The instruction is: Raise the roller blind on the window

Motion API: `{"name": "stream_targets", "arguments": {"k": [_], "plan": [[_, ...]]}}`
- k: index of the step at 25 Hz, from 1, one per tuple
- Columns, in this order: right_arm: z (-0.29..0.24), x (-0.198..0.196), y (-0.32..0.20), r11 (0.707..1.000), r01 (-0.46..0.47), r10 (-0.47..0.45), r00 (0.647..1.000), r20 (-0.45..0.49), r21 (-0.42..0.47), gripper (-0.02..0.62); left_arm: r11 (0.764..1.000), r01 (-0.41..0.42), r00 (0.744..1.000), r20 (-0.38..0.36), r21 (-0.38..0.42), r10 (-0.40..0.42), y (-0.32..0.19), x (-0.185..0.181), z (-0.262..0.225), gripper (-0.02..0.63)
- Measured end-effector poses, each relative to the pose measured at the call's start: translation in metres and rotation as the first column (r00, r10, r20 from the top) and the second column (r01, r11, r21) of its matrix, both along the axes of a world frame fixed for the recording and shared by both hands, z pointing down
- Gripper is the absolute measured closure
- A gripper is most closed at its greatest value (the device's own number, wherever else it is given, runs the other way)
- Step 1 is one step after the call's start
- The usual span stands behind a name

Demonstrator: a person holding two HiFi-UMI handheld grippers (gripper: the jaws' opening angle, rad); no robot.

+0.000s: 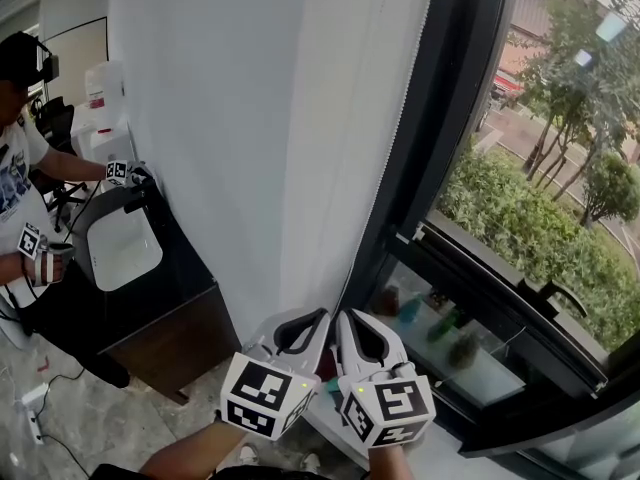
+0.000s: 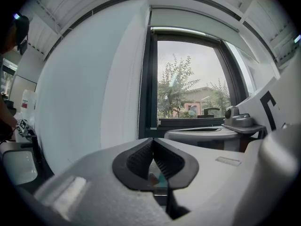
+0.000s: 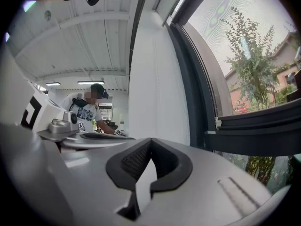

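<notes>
Two hand-held grippers sit side by side at the bottom of the head view, just in front of a dark window frame (image 1: 440,118). They aim at the point where the frame meets a white wall panel (image 1: 250,118).

The left gripper (image 1: 310,320) has its jaws pressed together at the tips, and its own view shows no gap there. The right gripper (image 1: 352,320) is the same, with its ribbed black pads meeting at the tip.

The roller blind (image 2: 186,20) appears only in the left gripper view. It is a pale band across the very top of the window frame, and the glass (image 2: 188,84) below it is uncovered. The head view cuts off the top of the frame, so the blind is out of sight there.

A thin beaded cord (image 2: 140,88) hangs down the frame's left edge. It disappears behind the left gripper's body close to the jaw tips, and it is too fine to tell whether either gripper pinches it.

Through the glass are trees (image 1: 575,78) and hedges. Low inside the frame lie small teal and dark objects (image 1: 410,310), too blurred to name.

Well away from the frame, at the head view's left edge, stands a person (image 1: 15,178). The person is partly cut off and leans over a black desk (image 1: 160,308).
</notes>
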State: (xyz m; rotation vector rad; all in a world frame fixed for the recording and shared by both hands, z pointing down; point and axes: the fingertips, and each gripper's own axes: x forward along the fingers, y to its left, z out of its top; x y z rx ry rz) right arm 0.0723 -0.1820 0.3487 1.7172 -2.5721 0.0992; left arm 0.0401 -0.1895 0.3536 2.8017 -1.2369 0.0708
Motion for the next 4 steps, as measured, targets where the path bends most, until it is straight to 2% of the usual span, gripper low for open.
{"name": "stream_targets", "arguments": {"k": [4], "plan": [[0.0021,0.0021,0.0006,1.000,0.001,-0.001,1.000,0.002,-0.003,0.591,1.000,0.002,1.000,0.004,0.003,-0.002,-0.0001,0.0019,0.0004,0.603]]}}
